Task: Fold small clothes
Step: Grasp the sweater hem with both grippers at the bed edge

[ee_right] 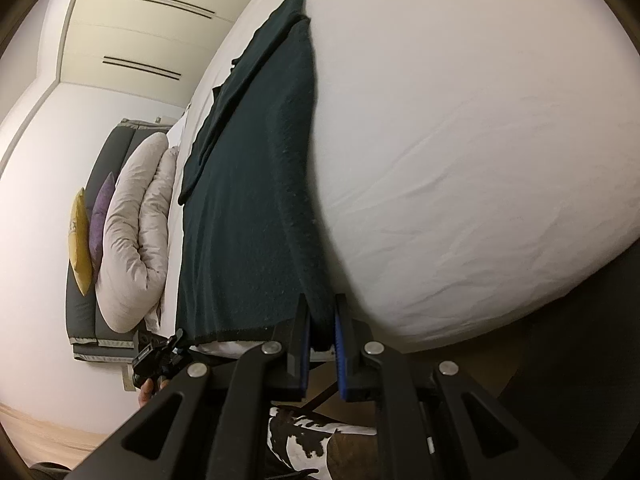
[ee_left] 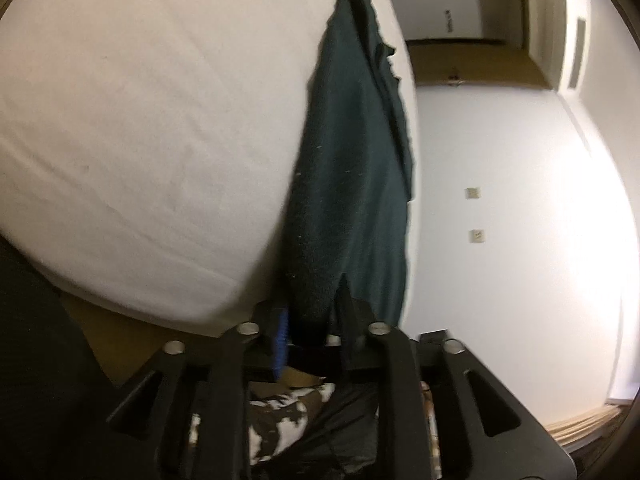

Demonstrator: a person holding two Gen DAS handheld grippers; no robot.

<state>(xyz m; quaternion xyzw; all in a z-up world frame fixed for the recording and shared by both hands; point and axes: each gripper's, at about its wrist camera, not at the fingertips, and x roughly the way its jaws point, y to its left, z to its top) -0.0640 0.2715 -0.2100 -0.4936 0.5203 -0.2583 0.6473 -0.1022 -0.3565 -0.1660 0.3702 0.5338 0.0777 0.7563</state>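
A dark green garment [ee_left: 348,180] [ee_right: 248,200] lies stretched flat on the white bed sheet [ee_left: 140,120] [ee_right: 460,140], with a folded layer on its far part. My right gripper [ee_right: 322,332] is shut on one near corner of the garment's hem. My left gripper [ee_left: 312,320] is at the other near corner; its jaws stand apart with the cloth's edge between them, and the blue pad [ee_left: 280,332] shows bare beside the cloth. In the right wrist view the left gripper [ee_right: 160,356] and the hand holding it appear at that far corner.
A rolled pale duvet [ee_right: 136,232], a yellow pillow [ee_right: 80,240] and a purple pillow [ee_right: 100,216] rest against a grey headboard [ee_right: 82,312]. A white wall [ee_left: 500,200] with two sockets and a doorway [ee_left: 460,20] lie beyond the bed. Brown-and-white patterned cloth [ee_left: 280,412] shows below the grippers.
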